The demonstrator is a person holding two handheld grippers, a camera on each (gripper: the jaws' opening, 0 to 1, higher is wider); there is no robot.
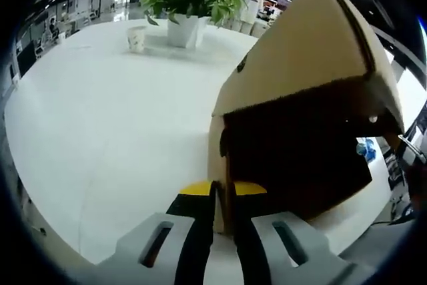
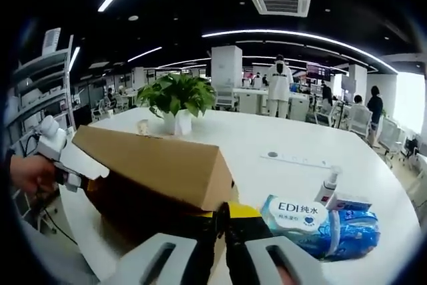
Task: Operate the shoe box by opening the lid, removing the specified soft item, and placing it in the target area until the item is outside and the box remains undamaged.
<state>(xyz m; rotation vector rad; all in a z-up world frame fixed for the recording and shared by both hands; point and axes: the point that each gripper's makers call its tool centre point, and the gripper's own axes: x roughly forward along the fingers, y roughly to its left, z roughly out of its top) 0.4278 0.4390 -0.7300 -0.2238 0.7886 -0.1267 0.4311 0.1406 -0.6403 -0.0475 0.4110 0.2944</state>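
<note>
The brown cardboard shoe box (image 1: 313, 58) fills the right of the left gripper view, its lid tilted up over a dark inside. My left gripper (image 1: 221, 199) is shut on a thin upright cardboard edge at the box's near corner. In the right gripper view the shoe box (image 2: 153, 161) lies across the table. My right gripper (image 2: 223, 223) is shut on the cardboard edge at its near right corner. A hand (image 2: 27, 173) holds the left gripper (image 2: 65, 163) at the box's far left end. What lies inside the box is hidden in shadow.
A blue pack of wet wipes (image 2: 313, 223) and a small bottle (image 2: 329, 186) lie right of the box on the white round table (image 2: 287, 138). A potted plant (image 2: 177, 101) and a paper cup (image 2: 141, 126) stand at the back. People stand at desks beyond.
</note>
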